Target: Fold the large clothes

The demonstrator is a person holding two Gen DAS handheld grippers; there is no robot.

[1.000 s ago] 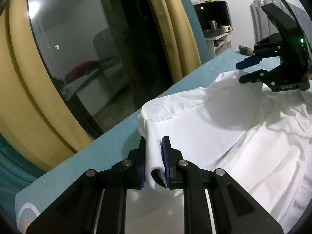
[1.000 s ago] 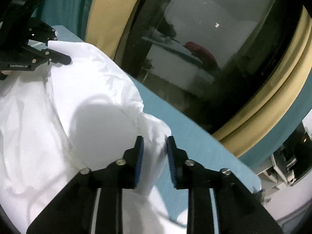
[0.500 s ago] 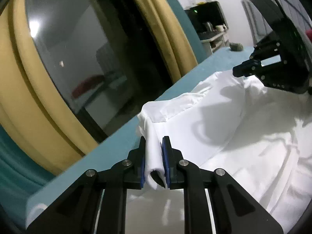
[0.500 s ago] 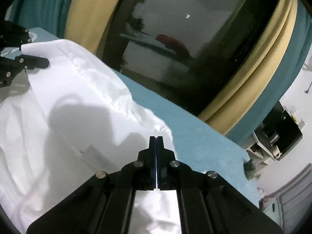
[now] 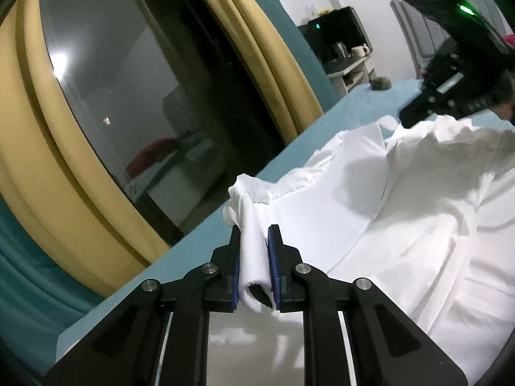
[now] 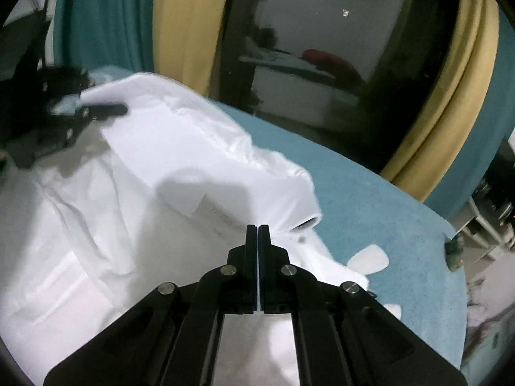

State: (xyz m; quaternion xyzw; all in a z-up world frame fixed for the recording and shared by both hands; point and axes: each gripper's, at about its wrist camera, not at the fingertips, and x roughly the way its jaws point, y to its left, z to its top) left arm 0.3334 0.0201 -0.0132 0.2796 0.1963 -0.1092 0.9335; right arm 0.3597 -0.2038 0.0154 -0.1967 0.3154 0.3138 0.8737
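White garment [image 5: 402, 212]: large, crumpled, spread over teal bed surface [image 5: 206, 234]; same garment in rt-wrist view [image 6: 135, 193], bed surface [image 6: 379, 212] to the rt of it.

Left gripper [image 5: 254, 244]: jaws nearly closed, clamped on a rolled fold of the fabric; blue pads press it from both sides, w/ the roll's open end showing betw. the fingers close to the camera. Bunched cloth sticks out just beyond the fingertips; rest of garment extends fwd and to the rt of this claw.

Right gripper [image 6: 258, 234]: jaws fully together, pads touching, only a thin white sliver visible betw. them; fabric lies directly under and ahead of the tips, so a thin layer appears pinched. A rectangular label [image 6: 225, 215] sits on the cloth just left of the tips.

Cross-views: rt gripper [image 5: 450, 77] seen at far rt, its tip at the garment's raised far edge; left gripper [image 6: 64, 109] seen far left, blurred, fingers on the cloth's edge.

Bkgd: dark window glass [image 5: 135, 103], yellow curtain [image 5: 257, 48] beyond the bed.
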